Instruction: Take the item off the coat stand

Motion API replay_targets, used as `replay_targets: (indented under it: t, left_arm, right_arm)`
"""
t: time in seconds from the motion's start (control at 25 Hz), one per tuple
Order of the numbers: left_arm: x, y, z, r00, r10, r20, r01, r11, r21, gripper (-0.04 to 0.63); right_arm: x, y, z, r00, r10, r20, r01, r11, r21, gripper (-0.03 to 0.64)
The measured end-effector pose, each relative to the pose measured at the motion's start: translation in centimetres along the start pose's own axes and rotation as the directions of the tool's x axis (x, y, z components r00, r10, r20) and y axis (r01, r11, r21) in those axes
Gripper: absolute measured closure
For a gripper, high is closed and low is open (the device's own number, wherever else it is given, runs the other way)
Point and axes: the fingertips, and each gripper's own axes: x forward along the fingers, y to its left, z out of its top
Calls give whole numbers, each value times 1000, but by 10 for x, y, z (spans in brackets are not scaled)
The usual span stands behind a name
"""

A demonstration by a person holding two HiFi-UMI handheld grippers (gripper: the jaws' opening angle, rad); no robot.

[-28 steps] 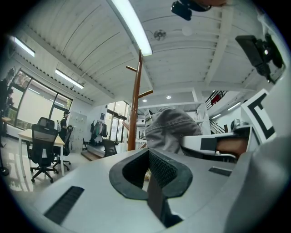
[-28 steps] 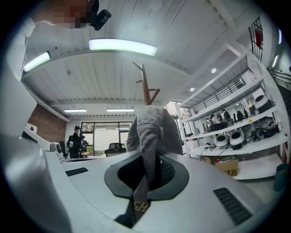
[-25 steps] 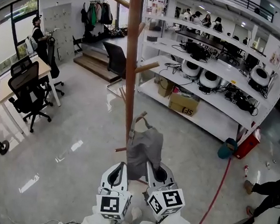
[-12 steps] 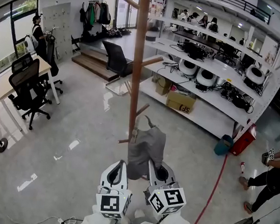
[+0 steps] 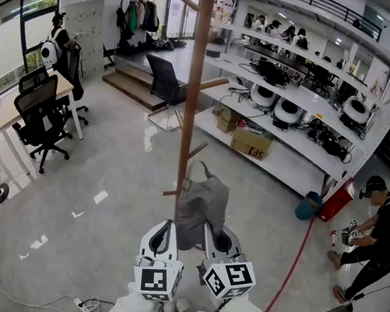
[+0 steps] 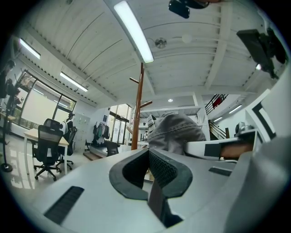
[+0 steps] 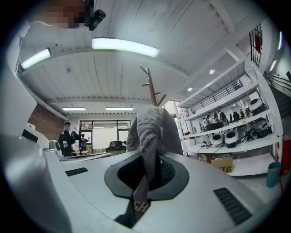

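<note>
Right tool (image 5: 211, 230): clamped on the bottom strap of the limp grey fabric garment (image 5: 203, 204).
Left tool (image 5: 167, 227): jaws together, empty – garment just to its right.
Garment: hung upright, touching the tall brown wooden coat stand (image 5: 195, 83) by its low peg (image 5: 172, 193) (whether a loop sat on that peg could not be told).
Bearing: straight ahead of the right tool, long axis vertical.
In the way: pole and peg – white shelving rack (image 5: 303, 100) well apart.

Left gripper (image 5: 168, 226) closed, empty, right gripper (image 5: 210, 230) clamped on garment (image 5: 203, 201)
</note>
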Motion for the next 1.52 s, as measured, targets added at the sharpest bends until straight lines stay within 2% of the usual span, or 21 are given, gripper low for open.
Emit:
replay_targets:
  t: [0.64, 1.52]
  left_arm:
    - [13, -11, 4, 1000, 10, -1, -10, 1000, 23, 595]
    - [31, -1, 2, 1000, 13, -7, -13, 999, 36, 594]
  right_arm:
    - [9, -11, -3, 999, 39, -17, -39, 999, -3, 600]
    - [29, -13, -7, 999, 48, -24, -48, 999, -2, 600]
